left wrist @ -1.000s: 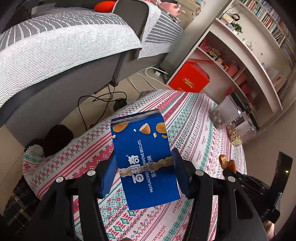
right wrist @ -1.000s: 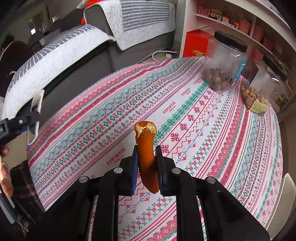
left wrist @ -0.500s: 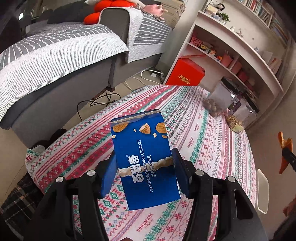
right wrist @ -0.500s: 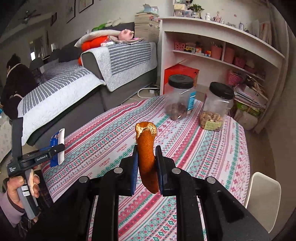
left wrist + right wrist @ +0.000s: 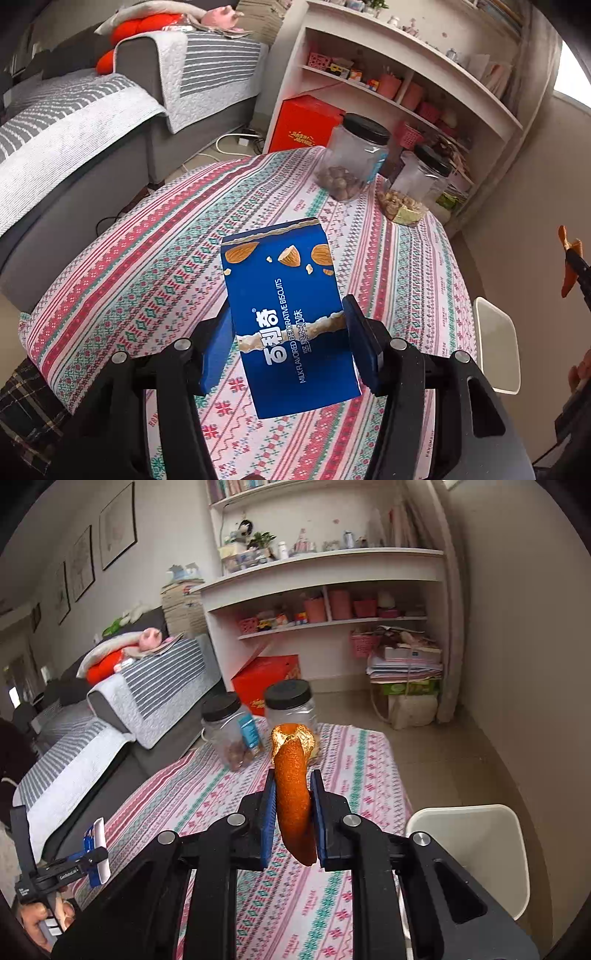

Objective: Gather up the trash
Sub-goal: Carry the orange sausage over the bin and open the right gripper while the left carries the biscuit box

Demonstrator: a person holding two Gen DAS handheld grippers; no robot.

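Note:
My left gripper [image 5: 286, 343] is shut on a blue biscuit box [image 5: 284, 314] with almond pictures and holds it upright above the patterned tablecloth [image 5: 147, 280]. My right gripper [image 5: 293, 823] is shut on a curved piece of orange peel [image 5: 291, 794], held high over the table's near end. The peel also shows at the far right of the left wrist view [image 5: 569, 258]. The box and left gripper appear small at the lower left of the right wrist view [image 5: 94, 849].
Two clear jars with black lids [image 5: 352, 162] [image 5: 417, 184] stand at the table's far end. A white chair [image 5: 469, 853] is beside the table on the right. A grey sofa [image 5: 92, 122] lies left, shelves [image 5: 321, 590] and a red box [image 5: 306, 123] behind.
Both grippers have lifted and tilted up with their loads held. The views now show more of the room, the jars and the shelves, and less of the tabletop.

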